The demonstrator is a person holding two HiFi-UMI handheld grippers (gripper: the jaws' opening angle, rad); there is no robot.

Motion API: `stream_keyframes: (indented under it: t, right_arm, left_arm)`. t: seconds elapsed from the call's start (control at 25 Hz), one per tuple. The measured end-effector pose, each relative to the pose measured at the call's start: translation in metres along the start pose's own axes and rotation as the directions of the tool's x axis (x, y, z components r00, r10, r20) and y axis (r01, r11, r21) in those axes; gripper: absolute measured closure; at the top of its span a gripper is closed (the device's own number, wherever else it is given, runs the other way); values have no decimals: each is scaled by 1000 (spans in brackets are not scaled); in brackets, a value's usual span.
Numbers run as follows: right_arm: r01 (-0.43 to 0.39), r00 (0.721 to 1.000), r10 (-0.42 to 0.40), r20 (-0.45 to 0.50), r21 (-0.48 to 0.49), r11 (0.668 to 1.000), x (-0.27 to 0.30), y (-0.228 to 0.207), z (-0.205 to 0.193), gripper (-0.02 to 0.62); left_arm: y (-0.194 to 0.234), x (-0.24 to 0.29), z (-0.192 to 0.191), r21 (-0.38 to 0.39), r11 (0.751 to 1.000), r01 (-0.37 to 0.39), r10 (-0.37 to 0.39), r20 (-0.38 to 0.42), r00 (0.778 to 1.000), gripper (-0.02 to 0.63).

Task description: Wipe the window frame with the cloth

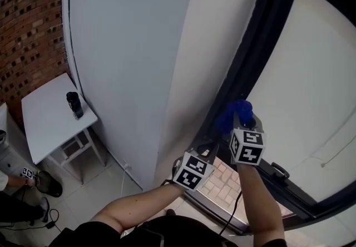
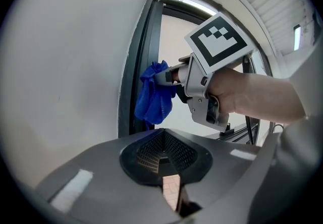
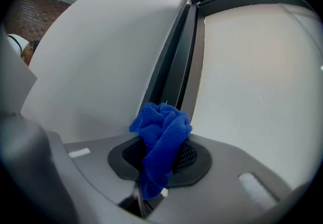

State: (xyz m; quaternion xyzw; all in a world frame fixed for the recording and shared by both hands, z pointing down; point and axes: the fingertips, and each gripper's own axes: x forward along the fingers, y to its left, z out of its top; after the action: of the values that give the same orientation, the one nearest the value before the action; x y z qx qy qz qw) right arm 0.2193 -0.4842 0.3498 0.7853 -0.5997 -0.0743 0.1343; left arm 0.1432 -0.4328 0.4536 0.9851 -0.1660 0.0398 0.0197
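the dark window frame (image 1: 253, 57) runs clear above the cloth (image 1: 235, 113), bare wall (image 1: 139, 45) on one side, pane (image 1: 311, 73) on the other. lower down a handle (image 1: 280, 172) juts out. the left gripper (image 1: 204, 150) crowds just beside the right gripper (image 1: 240, 122).

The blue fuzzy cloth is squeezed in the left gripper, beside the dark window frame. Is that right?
Not quite. The blue fuzzy cloth is squeezed in the right gripper, not the left gripper, which holds nothing. The right gripper view shows it, beside the dark window frame.
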Motion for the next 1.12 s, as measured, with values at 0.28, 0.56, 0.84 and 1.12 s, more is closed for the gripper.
stream_keyframes:
  t: [0.28, 0.56, 0.84, 1.12]
  right_arm:
    - [2, 1000, -1, 22, -40, 999, -1, -9, 30, 511]
    - [8, 998, -3, 55, -98, 995, -3, -16, 62, 511]
    - [39, 996, -28, 87, -126, 991, -5, -26, 94, 511]
    - [51, 991, -31, 129, -153, 987, -6, -41, 138, 511]
  left_arm:
    - [4, 4, 22, 24, 1000, -11, 10, 29, 1000, 613]
    - [-7, 6, 50, 74, 995, 70, -72, 21, 997, 612]
    - [-20, 13, 78, 98, 991, 95, -101, 54, 993, 612]
    - [-20, 18, 115, 137, 987, 89, -102, 91, 991, 613]
